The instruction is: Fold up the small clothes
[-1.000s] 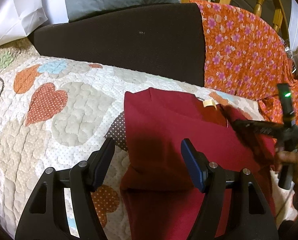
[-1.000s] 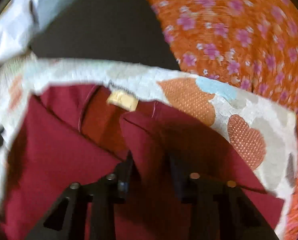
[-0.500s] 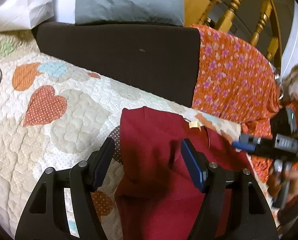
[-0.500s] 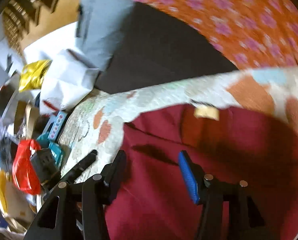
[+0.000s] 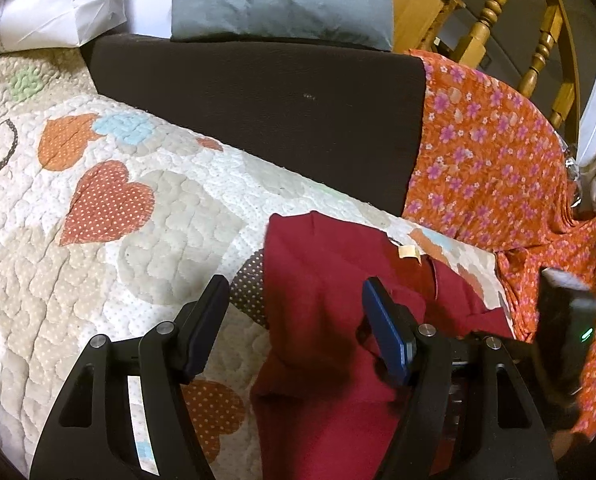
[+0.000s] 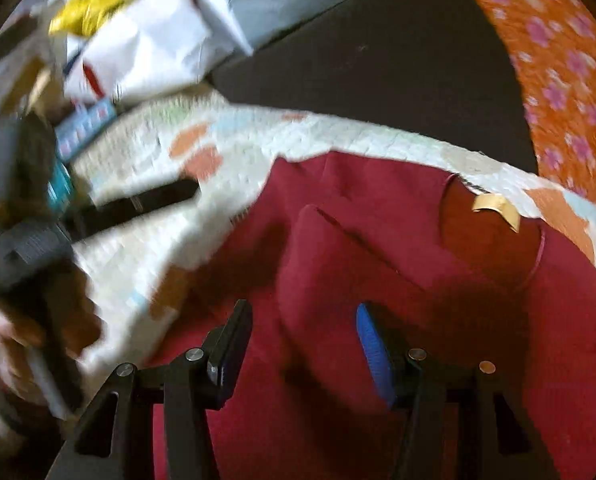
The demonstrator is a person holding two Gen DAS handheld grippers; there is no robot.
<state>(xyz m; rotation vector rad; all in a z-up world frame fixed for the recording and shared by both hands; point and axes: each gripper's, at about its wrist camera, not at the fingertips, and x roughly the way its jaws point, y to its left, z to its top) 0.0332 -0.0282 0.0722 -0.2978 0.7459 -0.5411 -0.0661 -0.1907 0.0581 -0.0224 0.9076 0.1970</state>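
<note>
Both grippers, left (image 5: 293,316) and right (image 6: 304,340), agape above red garment (image 5: 330,280)

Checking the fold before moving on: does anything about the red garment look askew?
Yes. The red garment lies rumpled on the quilt: one folded flap sits diagonally, its edge raised.

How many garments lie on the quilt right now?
1: a dark red shirt on the quilt, collar toward the dark cushion. Others may lie outside the views.
</note>
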